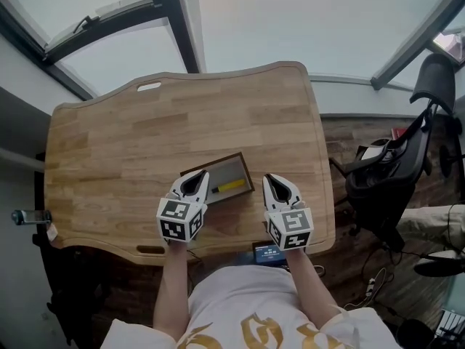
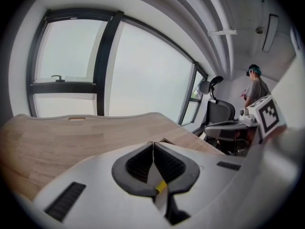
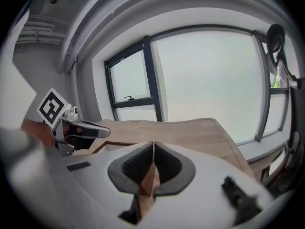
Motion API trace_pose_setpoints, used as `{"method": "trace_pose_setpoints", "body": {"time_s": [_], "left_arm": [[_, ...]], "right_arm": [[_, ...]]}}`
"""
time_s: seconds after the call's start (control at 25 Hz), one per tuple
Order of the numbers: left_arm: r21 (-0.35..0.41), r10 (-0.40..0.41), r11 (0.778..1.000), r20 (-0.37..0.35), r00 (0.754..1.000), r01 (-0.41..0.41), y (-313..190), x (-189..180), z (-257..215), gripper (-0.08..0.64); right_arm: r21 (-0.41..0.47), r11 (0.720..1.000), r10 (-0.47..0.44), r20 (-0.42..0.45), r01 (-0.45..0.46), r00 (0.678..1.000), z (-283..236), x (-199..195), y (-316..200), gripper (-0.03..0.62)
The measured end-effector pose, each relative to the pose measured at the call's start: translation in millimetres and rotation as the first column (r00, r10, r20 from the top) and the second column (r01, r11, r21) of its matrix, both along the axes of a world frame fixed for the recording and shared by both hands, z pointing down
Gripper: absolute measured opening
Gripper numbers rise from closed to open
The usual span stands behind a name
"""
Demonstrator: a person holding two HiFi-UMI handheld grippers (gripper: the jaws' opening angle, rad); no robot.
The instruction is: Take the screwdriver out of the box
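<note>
A shallow brown box with a grey inside lies open on the wooden table, near its front edge. A yellow-handled screwdriver lies in the box towards its near right side. My left gripper hovers over the box's near left corner, its jaws shut and empty. In the left gripper view the jaws meet at the tip, and a bit of yellow shows through the gap below them. My right gripper is just right of the box, shut with nothing held.
A black office chair stands to the right of the table, with cables on the floor beside it. A small screen device sits at the table's front edge. Large windows run behind the table. A person stands far off in the left gripper view.
</note>
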State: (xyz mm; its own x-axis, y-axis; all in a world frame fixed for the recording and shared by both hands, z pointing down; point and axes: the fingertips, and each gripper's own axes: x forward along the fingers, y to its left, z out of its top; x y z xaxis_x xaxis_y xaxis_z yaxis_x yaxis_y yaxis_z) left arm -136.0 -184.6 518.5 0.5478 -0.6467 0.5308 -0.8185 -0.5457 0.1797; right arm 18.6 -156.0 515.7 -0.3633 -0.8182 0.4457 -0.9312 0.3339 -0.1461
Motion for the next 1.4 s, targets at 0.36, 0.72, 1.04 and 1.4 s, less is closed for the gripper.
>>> {"method": "trace_pose_setpoints", "body": {"time_s": [0.36,0.72,1.04,1.4], "left_arm": [[-0.135,0.194,0.974,0.072,0.978,-0.183,8,30,34,0.015],[-0.282,0.391,0.896,0.132,0.911,-0.344,15,52,65,0.015],[-0.395,0.517,0.812,0.147,0.843,-0.429,20,63,86,0.015],[-0.496,0.608,0.738,0.194,0.77,-0.457,21,64,111,0.107]], "right_arm": [[-0.057,0.998,-0.004,0.013,0.004,1.0,21,6,-12,0.034],[-0.122,0.993,0.0,0.027,0.003,1.0,41,14,-18,0.034],[-0.165,0.986,0.008,0.022,-0.004,1.0,58,23,-25,0.034],[-0.199,0.98,0.015,0.026,-0.009,1.0,71,27,-35,0.034]]}}
